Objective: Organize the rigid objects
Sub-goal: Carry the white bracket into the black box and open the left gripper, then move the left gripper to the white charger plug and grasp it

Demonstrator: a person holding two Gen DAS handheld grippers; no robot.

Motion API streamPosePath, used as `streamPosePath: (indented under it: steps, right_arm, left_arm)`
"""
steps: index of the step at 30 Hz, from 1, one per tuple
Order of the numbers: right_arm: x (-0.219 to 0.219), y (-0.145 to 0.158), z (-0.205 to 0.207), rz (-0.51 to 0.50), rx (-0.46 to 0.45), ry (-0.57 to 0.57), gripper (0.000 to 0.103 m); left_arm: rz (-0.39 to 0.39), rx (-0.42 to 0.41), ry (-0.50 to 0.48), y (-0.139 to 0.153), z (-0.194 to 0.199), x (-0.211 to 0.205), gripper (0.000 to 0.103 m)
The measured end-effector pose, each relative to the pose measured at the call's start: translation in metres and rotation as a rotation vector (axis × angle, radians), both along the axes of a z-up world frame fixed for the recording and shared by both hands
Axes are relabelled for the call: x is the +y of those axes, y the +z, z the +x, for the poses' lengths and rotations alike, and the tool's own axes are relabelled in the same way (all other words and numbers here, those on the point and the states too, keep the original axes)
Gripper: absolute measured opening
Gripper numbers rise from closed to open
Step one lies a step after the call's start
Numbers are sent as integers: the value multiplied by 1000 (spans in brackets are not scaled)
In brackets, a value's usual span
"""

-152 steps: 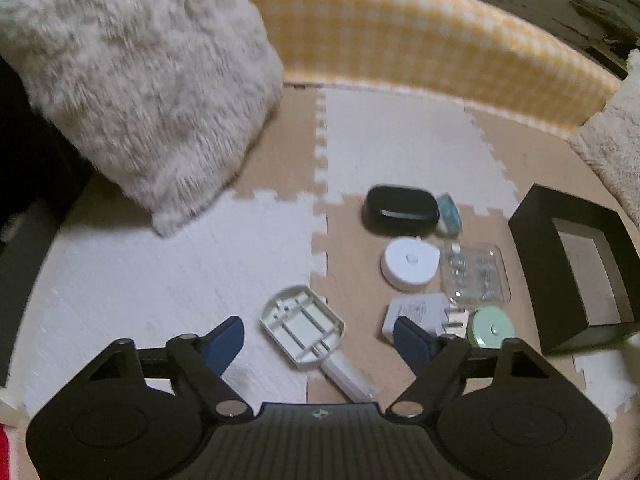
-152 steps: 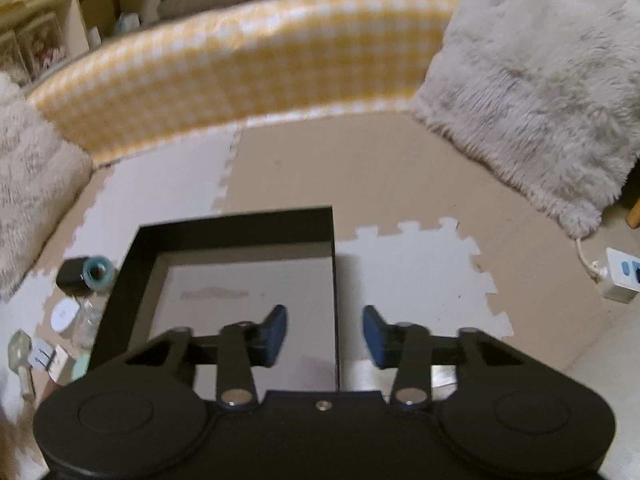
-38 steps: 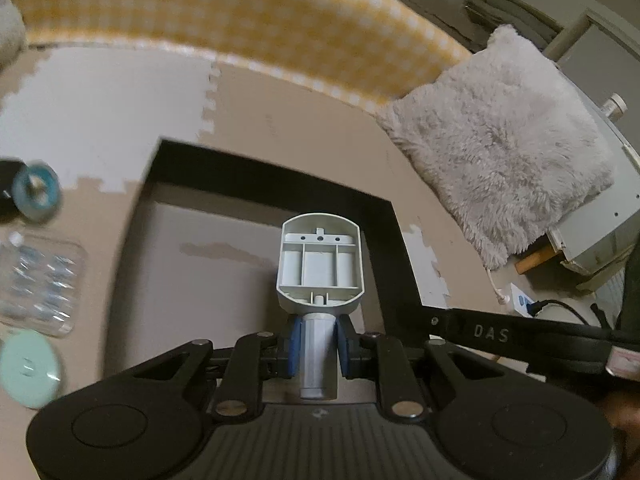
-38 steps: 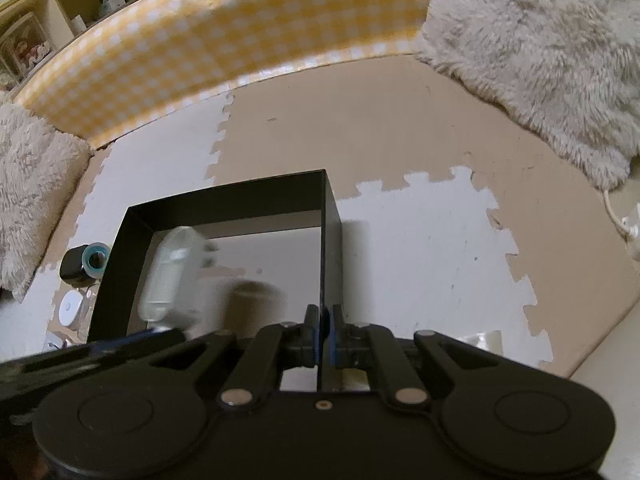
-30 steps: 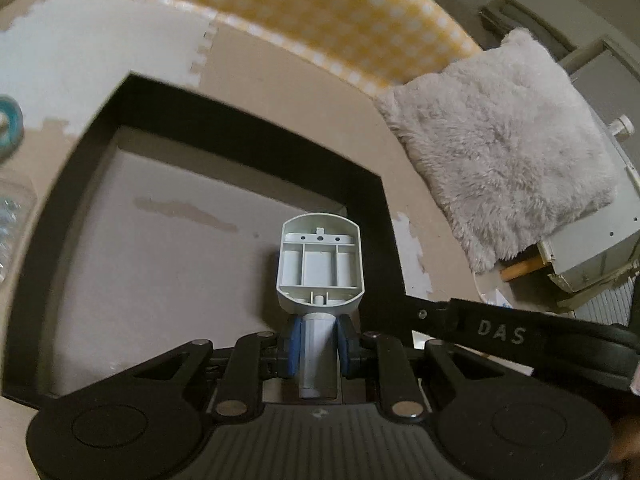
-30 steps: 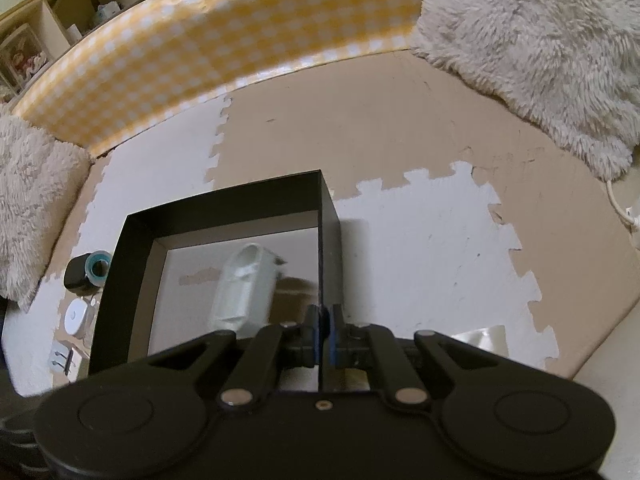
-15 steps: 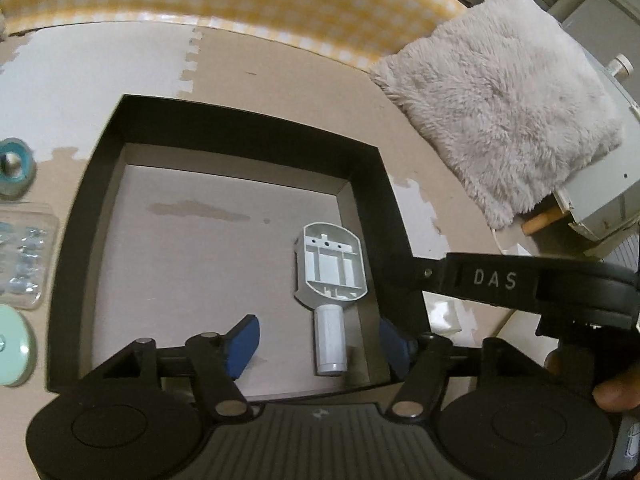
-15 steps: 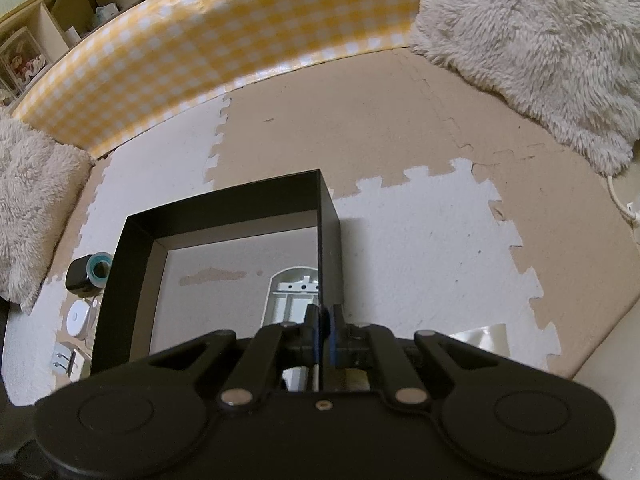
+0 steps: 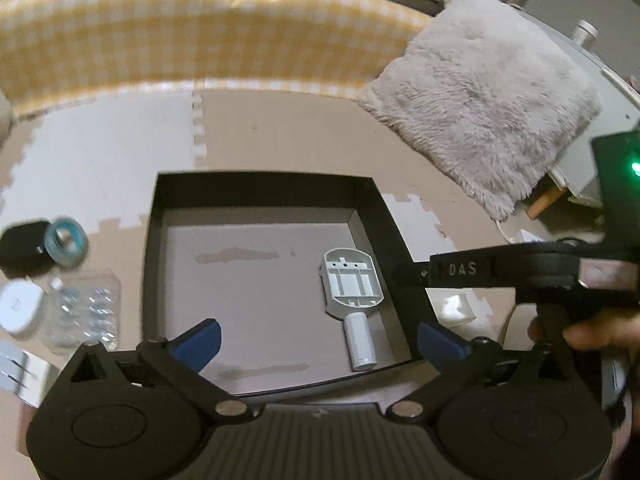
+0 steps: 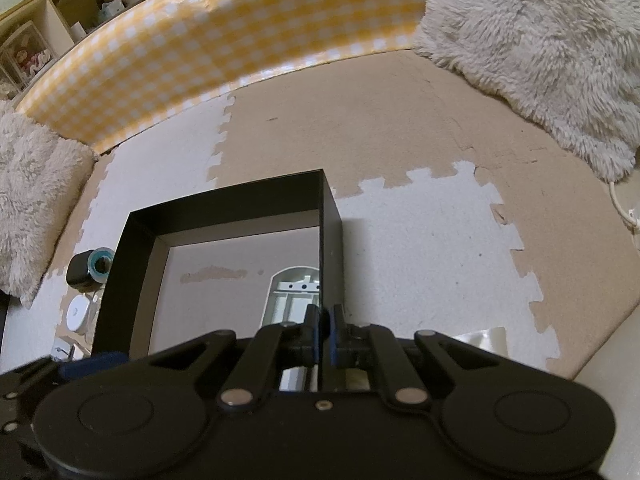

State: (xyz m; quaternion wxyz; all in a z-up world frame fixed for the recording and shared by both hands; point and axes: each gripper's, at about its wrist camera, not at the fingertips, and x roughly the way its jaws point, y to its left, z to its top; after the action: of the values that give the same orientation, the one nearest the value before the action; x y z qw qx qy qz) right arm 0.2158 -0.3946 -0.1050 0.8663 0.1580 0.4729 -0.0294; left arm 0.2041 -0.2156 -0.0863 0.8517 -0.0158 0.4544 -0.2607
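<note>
A black open box (image 9: 260, 182) stands on the foam mat. Inside it, near the right wall, a grey paddle-shaped plastic part (image 9: 352, 284) lies flat with its white handle pointing toward me. My left gripper (image 9: 320, 338) hovers above the box's near side. Its jaws are opening wide, with nothing pressed between the pads. My right gripper (image 10: 325, 328) is shut on the right wall of the box (image 10: 224, 204), and the grey part (image 10: 294, 288) shows just left of it. A person's hand (image 9: 592, 332) holds the right gripper's handle.
Left of the box lie a black case (image 9: 20, 244), a teal tape roll (image 9: 64, 236), a white round puck (image 9: 18, 308), a clear blister pack (image 9: 86, 312) and a white plug (image 9: 12, 368). A fluffy pillow (image 9: 480, 108) and a yellow checked bumper (image 9: 180, 40) border the mat.
My left gripper opened and let go of the grey part, which now lies in the box, and it drew up and back. The right gripper kept its hold on the box wall.
</note>
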Motion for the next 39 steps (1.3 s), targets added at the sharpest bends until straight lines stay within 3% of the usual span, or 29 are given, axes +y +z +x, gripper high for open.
streamPosePath:
  steps: [9,16,23,31,39]
  right_arm:
    - [0,2,-1,-2,-12,-21,5]
    - [2,3,-2,-15,-11,-22,5]
    - [4,3,-1,-33,-10,-17,5]
    - [5,4,-1,-39,-10,-13,4]
    - [6,4,-1,-45,-11,-8,4]
  left_arm:
    - [31,-135,-6,31,-15,30,103]
    - [31,-234,44,54,-18,75,103]
    - [72,-280,97,58,-15,125,103]
    - [132,-201,181,27,9,179,103]
    - [103,-60,158,-5,40,221,101]
